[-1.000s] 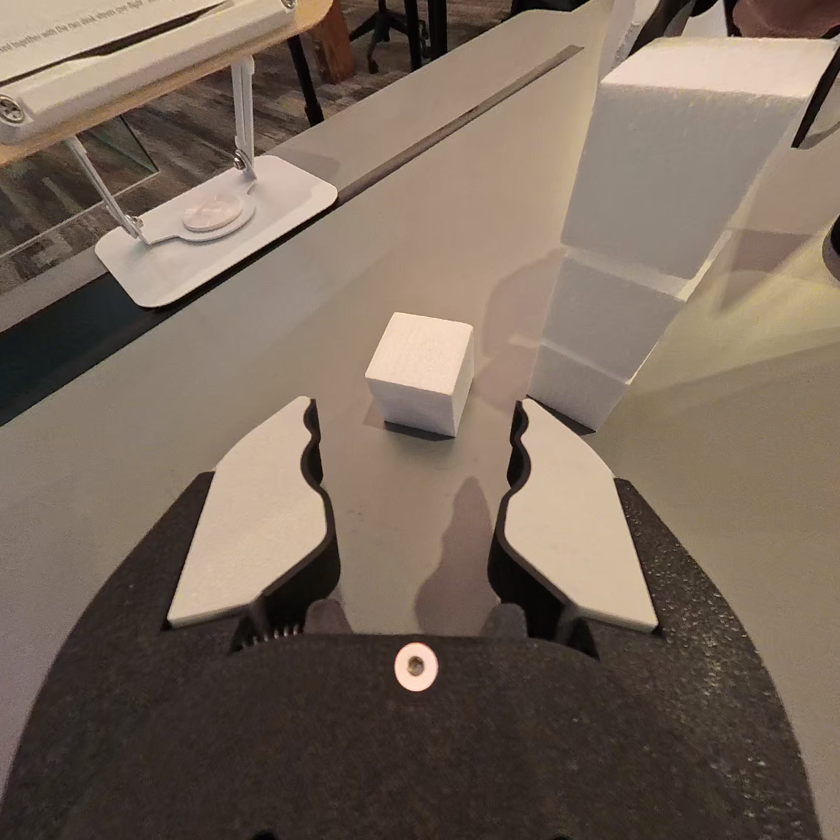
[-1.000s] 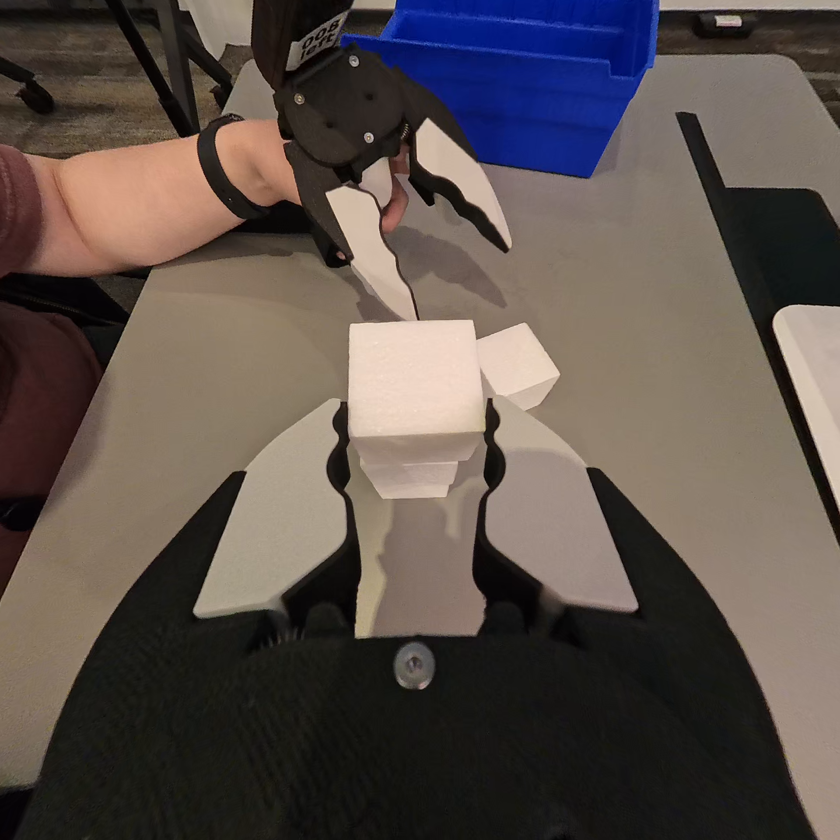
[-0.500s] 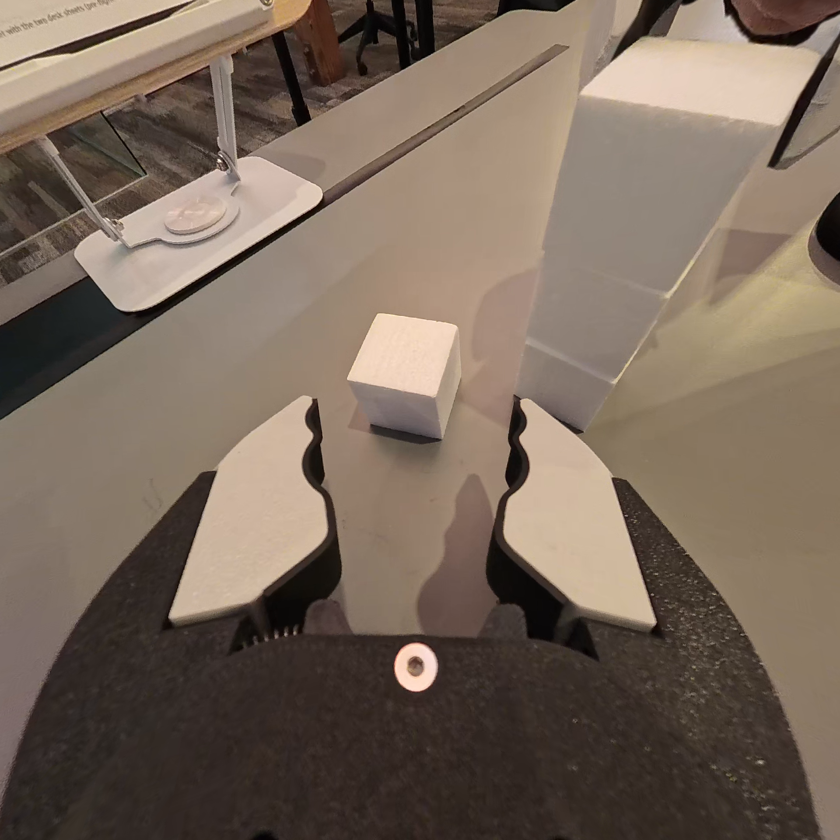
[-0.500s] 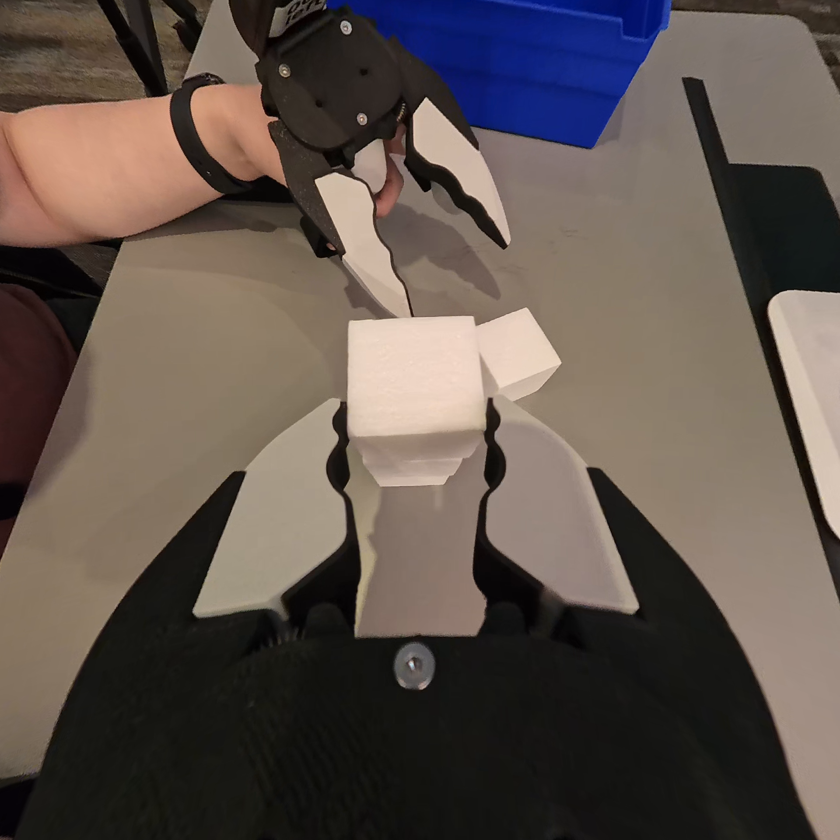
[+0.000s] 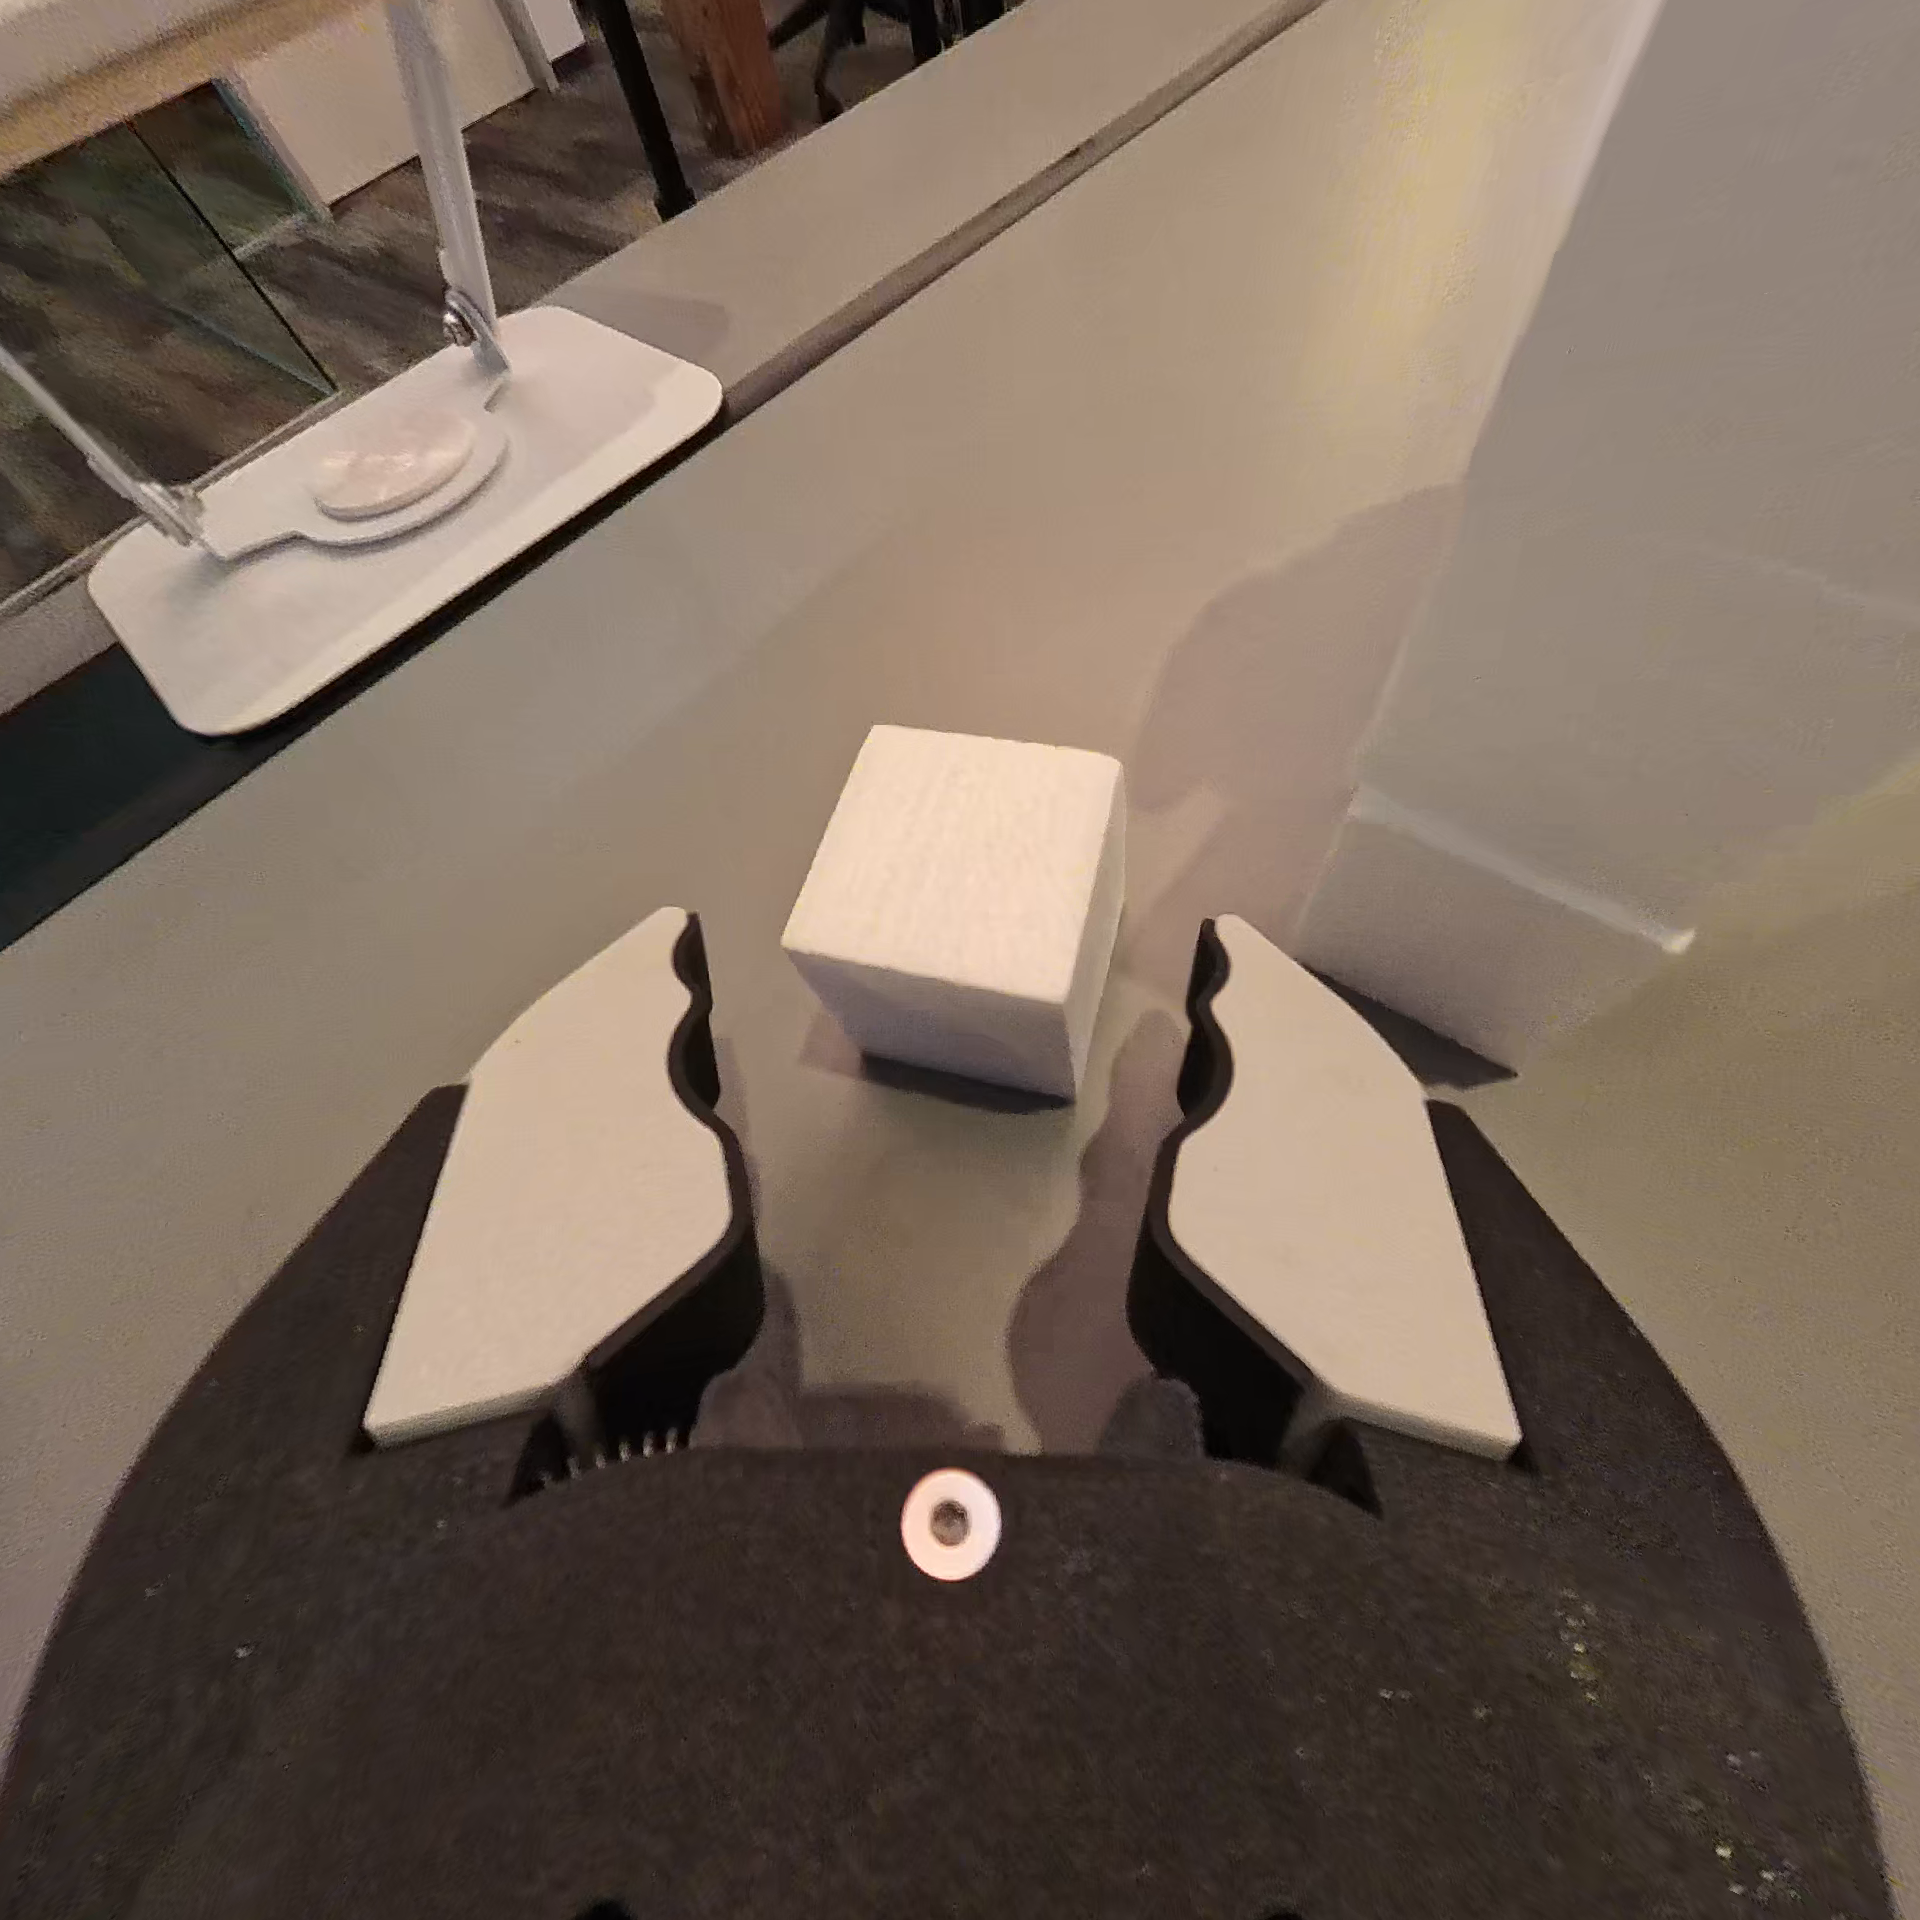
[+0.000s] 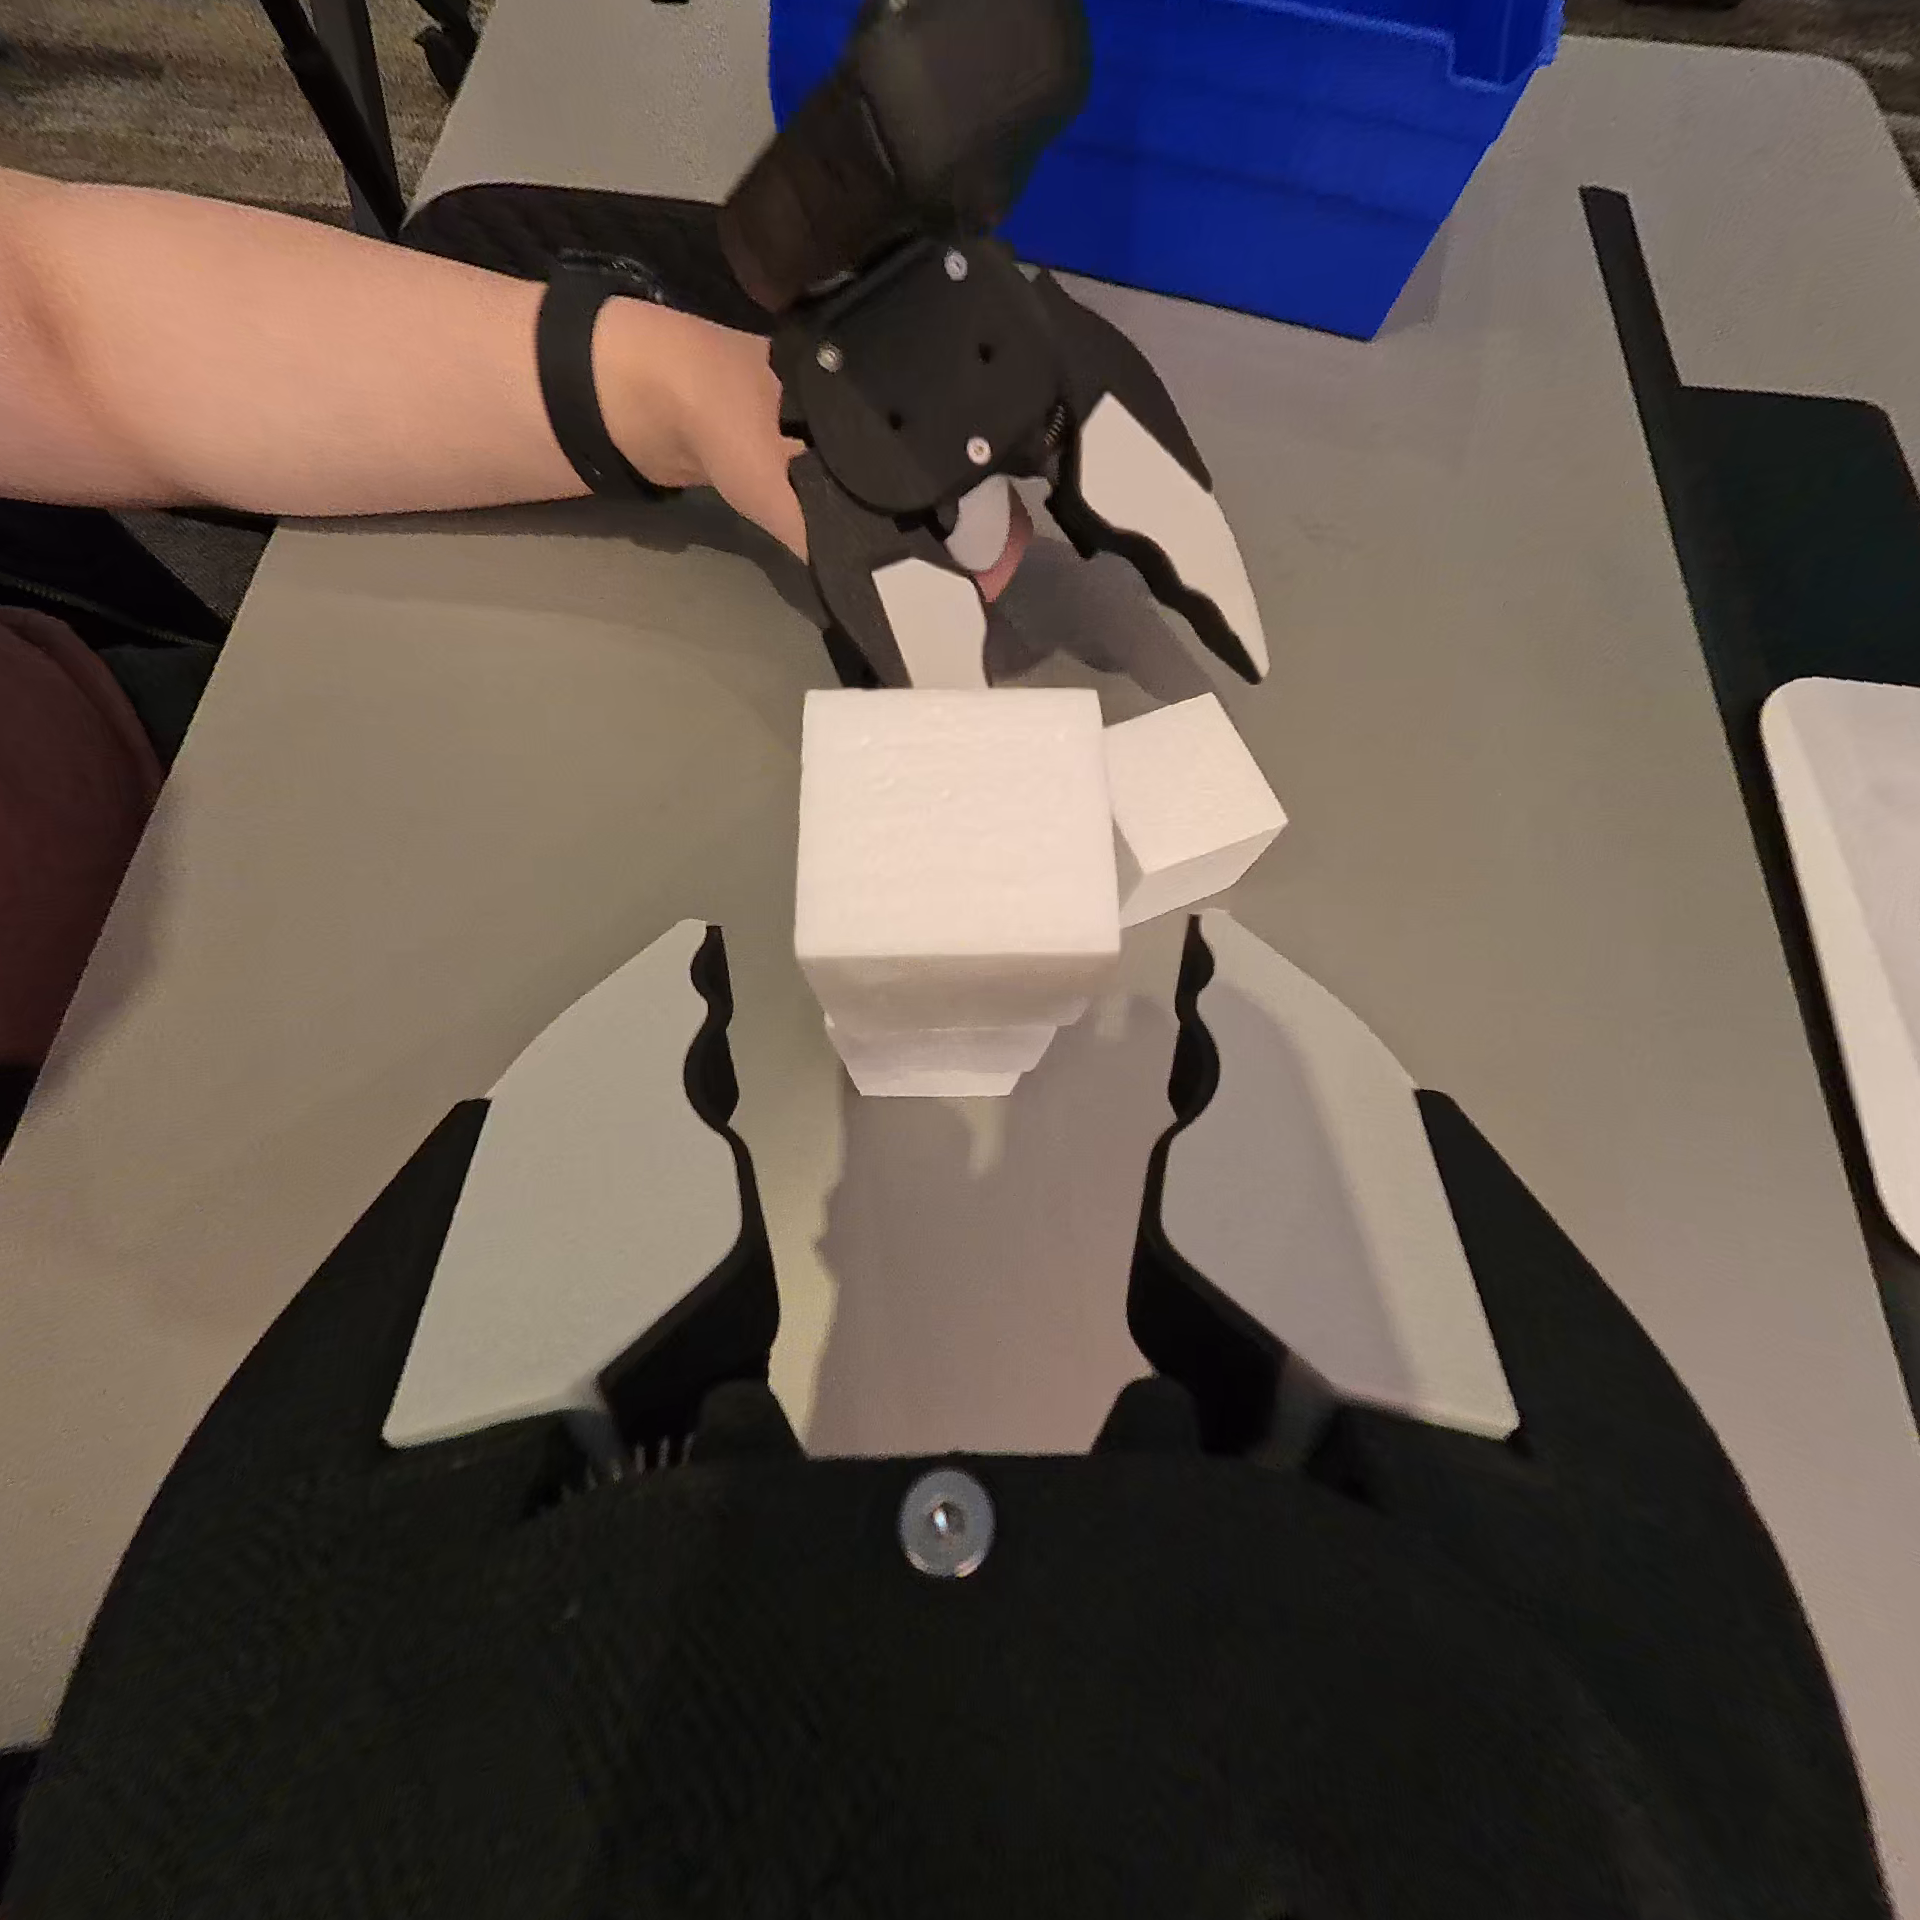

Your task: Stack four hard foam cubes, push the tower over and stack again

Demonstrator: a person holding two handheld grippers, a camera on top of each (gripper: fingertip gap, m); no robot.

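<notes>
The loose cube, centre frame, now sits nearer my spread left gripper, while my right gripper has let go of the tower, fingers spread, so I judge the fourth pick is next.

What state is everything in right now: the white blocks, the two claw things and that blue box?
Tower: three cubes stacked, upright, edges slightly offset.
Loose cube: alone on the table, beside the tower, ungripped.
Left gripper: open, empty, fingers reaching toward the loose cube.
Right gripper: open, empty, fingers flanking the tower, not touching.
Blue bin: at the far edge; its inside is out of view.
</notes>
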